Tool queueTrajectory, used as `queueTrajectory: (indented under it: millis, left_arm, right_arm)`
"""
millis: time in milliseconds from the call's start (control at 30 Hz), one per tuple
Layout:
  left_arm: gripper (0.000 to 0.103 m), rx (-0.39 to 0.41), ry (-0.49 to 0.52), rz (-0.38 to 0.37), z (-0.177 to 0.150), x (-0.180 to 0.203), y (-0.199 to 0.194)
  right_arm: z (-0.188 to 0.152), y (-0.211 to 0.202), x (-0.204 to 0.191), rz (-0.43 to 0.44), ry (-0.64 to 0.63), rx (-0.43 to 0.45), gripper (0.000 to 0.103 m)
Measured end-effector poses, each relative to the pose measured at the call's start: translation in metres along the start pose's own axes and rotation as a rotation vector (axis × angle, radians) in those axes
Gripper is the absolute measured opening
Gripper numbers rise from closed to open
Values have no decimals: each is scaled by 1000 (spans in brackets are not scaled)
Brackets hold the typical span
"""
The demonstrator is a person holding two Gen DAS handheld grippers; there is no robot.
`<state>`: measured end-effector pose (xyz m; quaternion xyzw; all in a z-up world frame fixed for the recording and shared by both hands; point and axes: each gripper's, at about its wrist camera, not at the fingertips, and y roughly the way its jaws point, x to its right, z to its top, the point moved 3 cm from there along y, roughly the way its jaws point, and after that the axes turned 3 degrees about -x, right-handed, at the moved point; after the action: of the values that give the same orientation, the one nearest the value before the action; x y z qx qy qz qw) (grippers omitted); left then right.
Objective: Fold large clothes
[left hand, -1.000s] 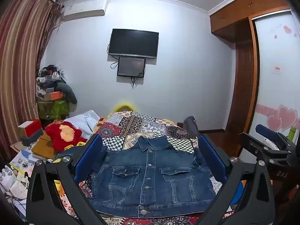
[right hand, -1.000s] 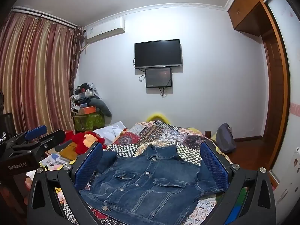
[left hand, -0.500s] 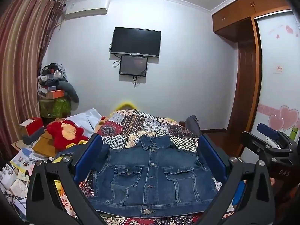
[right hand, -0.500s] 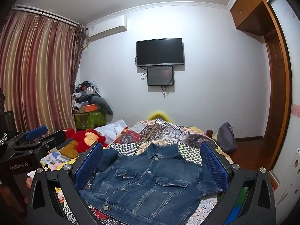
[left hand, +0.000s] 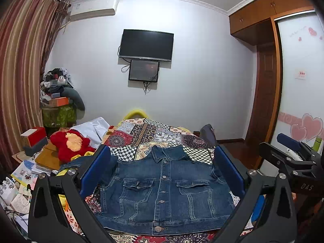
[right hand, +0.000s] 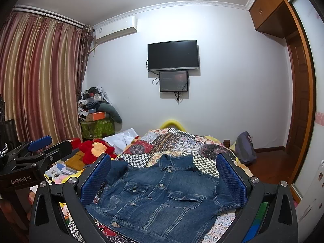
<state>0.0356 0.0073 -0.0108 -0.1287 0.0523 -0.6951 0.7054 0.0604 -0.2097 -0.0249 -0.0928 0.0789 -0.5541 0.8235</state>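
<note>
A blue denim jacket lies flat and buttoned, front up, collar away from me, on a patchwork bedspread; it also shows in the right wrist view. My left gripper is open and empty, held above the jacket's near hem. My right gripper is open and empty, above the jacket's near right side. Each gripper shows at the edge of the other's view: the right one, the left one. The jacket's left sleeve spreads toward the bed's left edge.
A red plush toy and white cloth lie at the bed's left. Books and boxes crowd the left side. A dark bag sits at the bed's right. A wardrobe door stands on the right, a TV on the far wall.
Both grippers have tilted slightly downward and shifted a little; the jacket has not moved. Both stay open.
</note>
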Motion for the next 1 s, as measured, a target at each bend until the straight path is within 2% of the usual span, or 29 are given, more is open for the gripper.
queueTrajectory:
  millis: [1000]
  left_arm:
    - [103, 2, 7, 0, -2, 1, 2]
  right_arm:
    - [0, 2, 1, 1, 6, 0, 103]
